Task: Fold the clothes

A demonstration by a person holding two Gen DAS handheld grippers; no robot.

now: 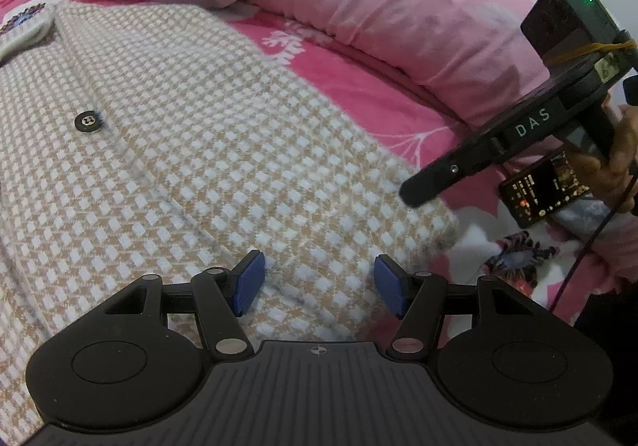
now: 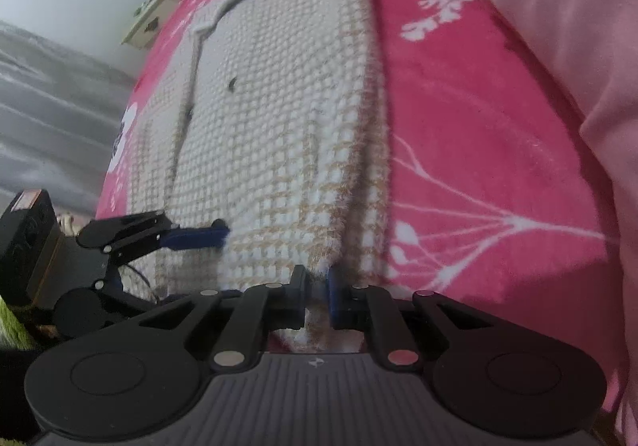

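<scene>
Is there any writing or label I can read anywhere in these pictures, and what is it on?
"DAS": pale letters on the black body of the right gripper, seen from the left wrist camera.
Phone screen: text and icons, too small to read.
Small tag by the rubber band: blurred, unreadable.
Red label on the other gripper's black box: unreadable.

White letters "DAS" stand on the black body of the right tool (image 1: 422,195). The lit phone screen (image 1: 544,193) beside it carries text too small to read.
</scene>
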